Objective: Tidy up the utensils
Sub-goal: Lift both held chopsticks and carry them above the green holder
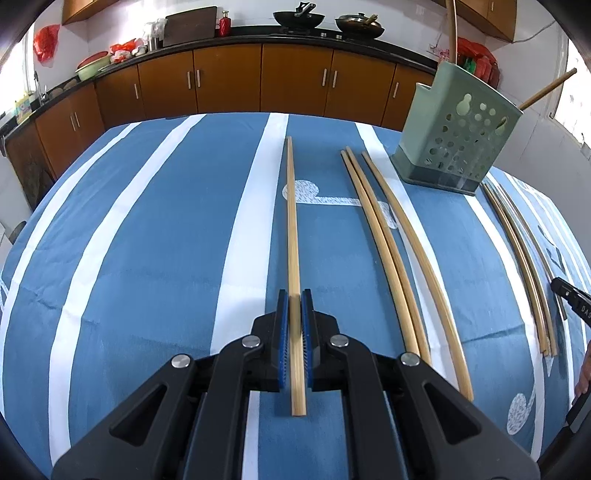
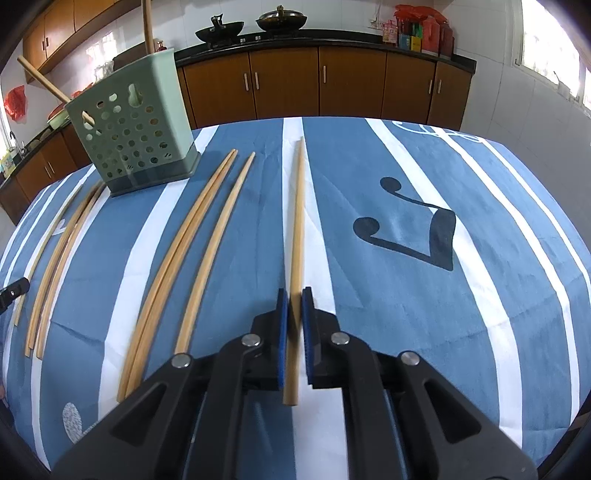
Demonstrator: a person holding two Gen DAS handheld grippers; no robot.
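Left tongs (image 1: 294, 295): narrow, pinching one chopstick (image 1: 293, 229) near its thick end — tip low over the bench (image 1: 147, 240).
Right tongs (image 2: 294, 293): same pinch on another chopstick (image 2: 297, 221).
Risk: end-held sticks may pivot, missing the green holder (image 2: 133, 129).

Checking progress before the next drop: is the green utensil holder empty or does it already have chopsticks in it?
Not empty. Two wooden sticks rise from the green utensil holder, one near upright, one leaning out; more show through its holes. Exact count: cannot tell.

Both tools look alike — black angular linkage arms, round silver pivot bolts, blue ribbed pads (image 1: 283, 325).
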